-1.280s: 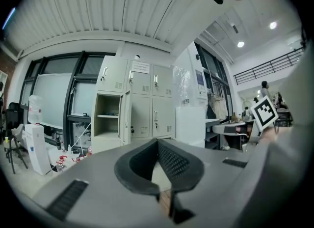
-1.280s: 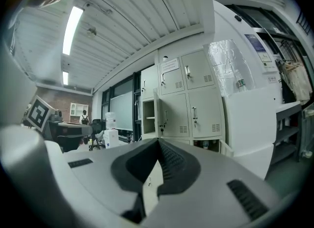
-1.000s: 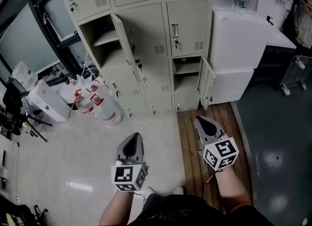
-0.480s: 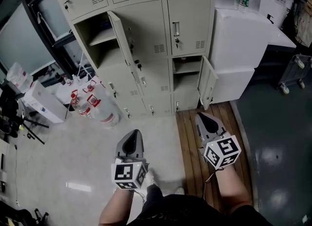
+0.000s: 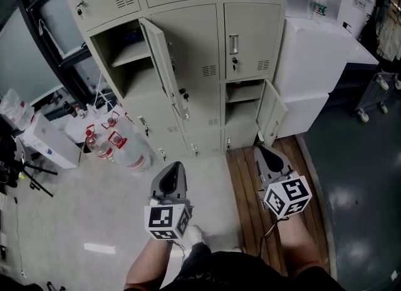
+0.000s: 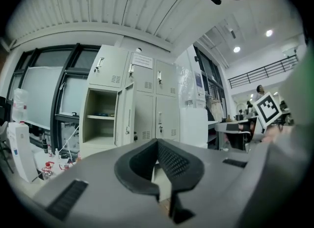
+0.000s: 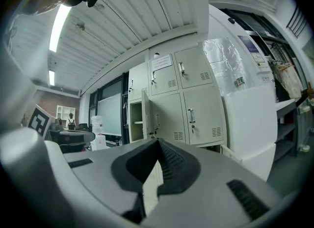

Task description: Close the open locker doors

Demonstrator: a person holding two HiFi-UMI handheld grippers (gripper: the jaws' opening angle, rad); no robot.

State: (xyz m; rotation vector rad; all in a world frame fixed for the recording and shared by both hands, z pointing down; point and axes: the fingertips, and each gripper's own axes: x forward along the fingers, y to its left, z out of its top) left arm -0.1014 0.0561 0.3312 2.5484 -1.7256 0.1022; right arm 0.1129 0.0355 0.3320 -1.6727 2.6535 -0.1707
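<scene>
A beige locker bank [image 5: 194,45] stands ahead. One tall door [image 5: 164,70] hangs open at the middle left, showing a shelf [image 5: 130,51] inside. Low on the right, a small door [image 5: 271,113] also stands open. My left gripper [image 5: 171,174] is shut and empty, held well short of the lockers over the pale floor. My right gripper [image 5: 265,156] is shut and empty too, above the wooden strip, just in front of the small open door. In the left gripper view the open compartment [image 6: 100,119] shows left of the jaws. The right gripper view shows the open tall door [image 7: 145,114].
Clear jugs with red caps [image 5: 116,145] stand on the floor left of the lockers. A white cabinet [image 5: 313,64] with a water bottle [image 5: 321,1] on top sits to the right. A wooden floor strip [image 5: 250,189] runs toward the lockers. Dark window frames [image 5: 56,39] are at left.
The view has closed in on the lockers and shifted slightly right. Both grippers stay shut and hold their places in front of me.
</scene>
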